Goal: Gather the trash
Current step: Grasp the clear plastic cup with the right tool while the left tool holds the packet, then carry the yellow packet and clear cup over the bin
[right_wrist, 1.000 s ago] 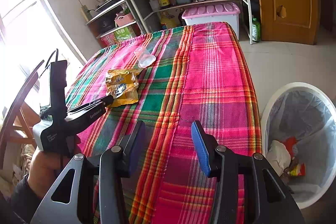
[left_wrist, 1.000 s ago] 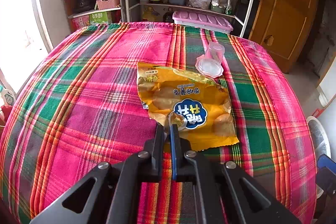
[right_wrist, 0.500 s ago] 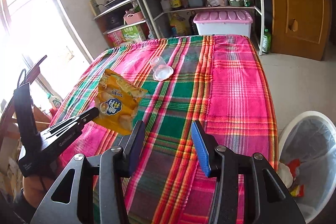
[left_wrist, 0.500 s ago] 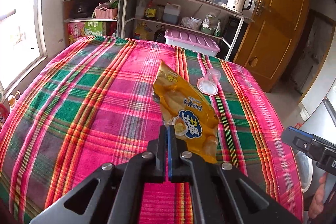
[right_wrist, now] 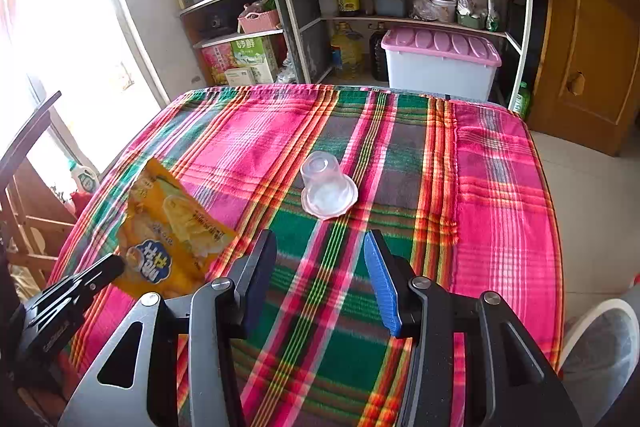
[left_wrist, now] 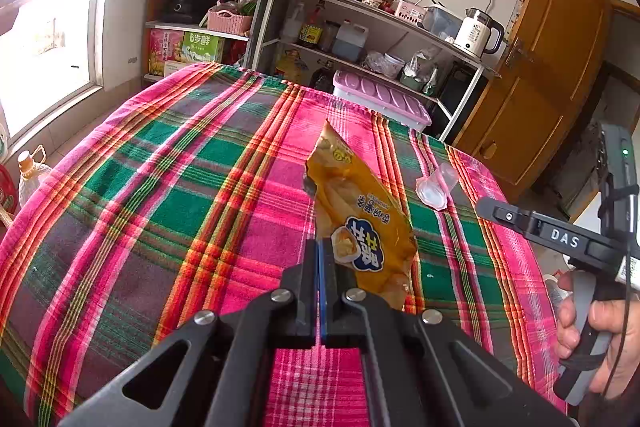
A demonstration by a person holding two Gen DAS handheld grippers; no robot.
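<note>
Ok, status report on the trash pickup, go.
Left gripper shut on yellow snack bag, bag lifted off the tablecloth. Right gripper open, empty, pointing at the clear plastic cup. Nothing between them.

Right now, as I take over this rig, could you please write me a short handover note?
Left gripper: shut on the yellow snack bag, lifted off the plaid tablecloth.
Right gripper: open, empty, pointing at the clear plastic cup.
The cup stands upside down on the cloth.
White trash bin: on the floor at the table's right.
Done: bag picked up.
Left: bin the bag, then the cup.
</note>
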